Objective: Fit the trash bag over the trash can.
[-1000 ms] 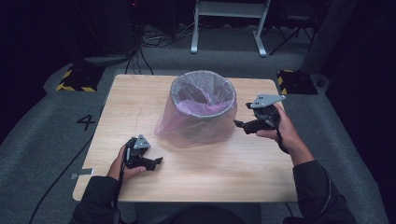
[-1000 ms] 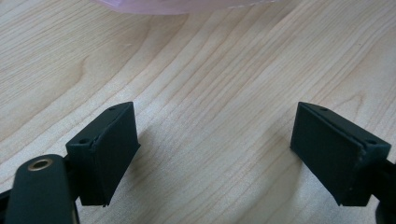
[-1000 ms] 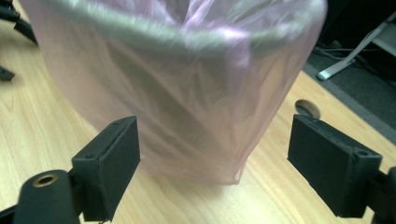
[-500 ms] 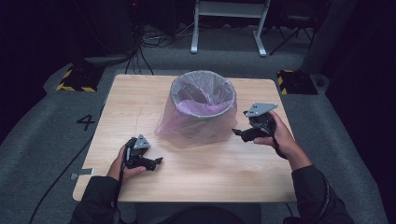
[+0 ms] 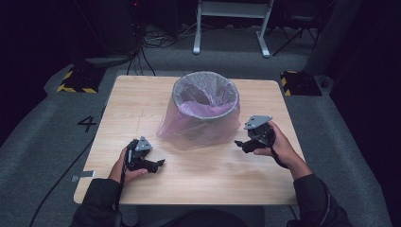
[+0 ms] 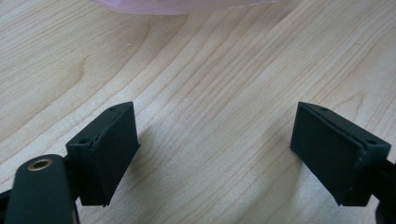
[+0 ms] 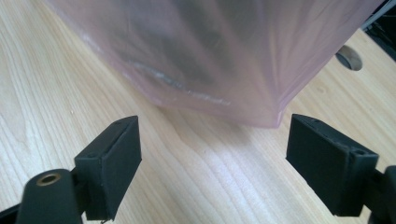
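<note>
Reaching for the loose skirt of the pink bag (image 5: 198,127) looks like the step in hand, and it would go best if the right claw (image 5: 241,143) came in low along the counter (image 5: 142,99) and pinched only film, not the bin (image 5: 206,94) wall behind it (thin plastic slips easily). In the right gripper view the bag's bottom fold (image 7: 224,105) hangs just ahead of the jaws, near but untouched, and those jaws stand wide apart, empty. The left claw (image 5: 158,164) rests on the counter, also spread and empty, the bag's hem (image 6: 187,4) well beyond its tips.
</note>
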`<state>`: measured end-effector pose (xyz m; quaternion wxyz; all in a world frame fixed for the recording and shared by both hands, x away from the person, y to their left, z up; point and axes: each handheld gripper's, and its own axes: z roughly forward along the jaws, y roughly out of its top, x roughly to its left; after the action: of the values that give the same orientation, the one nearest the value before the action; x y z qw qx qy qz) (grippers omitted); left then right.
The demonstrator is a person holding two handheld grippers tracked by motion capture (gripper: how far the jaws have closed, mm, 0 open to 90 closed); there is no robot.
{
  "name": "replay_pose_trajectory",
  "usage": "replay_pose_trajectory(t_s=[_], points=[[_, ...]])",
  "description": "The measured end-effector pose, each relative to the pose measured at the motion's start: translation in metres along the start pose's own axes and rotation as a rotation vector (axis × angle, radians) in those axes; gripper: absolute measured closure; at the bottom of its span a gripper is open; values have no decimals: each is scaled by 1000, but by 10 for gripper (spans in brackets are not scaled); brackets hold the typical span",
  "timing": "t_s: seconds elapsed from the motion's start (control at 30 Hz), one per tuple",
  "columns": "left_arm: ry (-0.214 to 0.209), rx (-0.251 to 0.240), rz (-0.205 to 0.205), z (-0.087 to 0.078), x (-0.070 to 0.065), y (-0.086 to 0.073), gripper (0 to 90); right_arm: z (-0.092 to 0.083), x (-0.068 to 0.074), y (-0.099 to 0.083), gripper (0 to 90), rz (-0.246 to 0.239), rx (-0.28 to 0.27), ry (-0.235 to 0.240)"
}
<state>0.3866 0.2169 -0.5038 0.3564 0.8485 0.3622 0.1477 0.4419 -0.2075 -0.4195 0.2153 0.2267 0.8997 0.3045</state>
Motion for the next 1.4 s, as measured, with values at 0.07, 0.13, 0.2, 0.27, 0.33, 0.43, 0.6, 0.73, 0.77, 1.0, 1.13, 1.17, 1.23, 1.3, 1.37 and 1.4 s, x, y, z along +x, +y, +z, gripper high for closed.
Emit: replay_pose_trajectory(t_s=[0.07, 0.13, 0.2, 0.27, 0.33, 0.43, 0.6, 0.73, 0.77, 1.0, 1.13, 1.17, 1.23, 1.3, 1.37, 1.4], points=[[0, 0, 0, 0, 0, 0, 148, 3, 2, -3, 183, -8, 7, 2], [0, 0, 0, 0, 0, 0, 148, 7, 5, -7, 183, -7, 16, 3], [0, 0, -1, 0, 0, 0, 148, 10, 7, -10, 183, -14, 27, 0], [0, 0, 1, 0, 0, 0, 148, 13, 9, -13, 183, -12, 36, 0], [0, 0, 0, 0, 0, 0, 148, 17, 11, -17, 183, -10, 41, -4], [0, 0, -1, 0, 0, 0, 148, 23, 14, -22, 183, -14, 59, 1], [0, 0, 1, 0, 0, 0, 148, 28, 17, -32, 184, 14, 67, 10], [0, 0, 0, 0, 0, 0, 148, 29, 19, -41, 183, 40, 59, 29], [0, 0, 0, 0, 0, 0, 148, 30, 19, -43, 184, 39, 56, 36], [0, 0, 0, 0, 0, 0, 148, 32, 22, -60, 179, 83, 47, 48], [0, 0, -1, 0, 0, 0, 148, 30, 23, -69, 179, 124, 14, 57], [0, 0, 1, 0, 0, 0, 148, 29, 23, -72, 178, 143, -2, 60], [0, 0, 0, 0, 0, 0, 148, 28, 23, -77, 175, 175, -23, 71], [0, 0, 1, 0, 0, 0, 148, 27, 22, -83, 168, 212, -38, 89], [0, 0, 0, 0, 0, 0, 148, 25, 22, -91, 162, 254, -59, 96], [0, 0, 0, 0, 0, 0, 148, 24, 23, -93, 161, 257, -73, 90]])
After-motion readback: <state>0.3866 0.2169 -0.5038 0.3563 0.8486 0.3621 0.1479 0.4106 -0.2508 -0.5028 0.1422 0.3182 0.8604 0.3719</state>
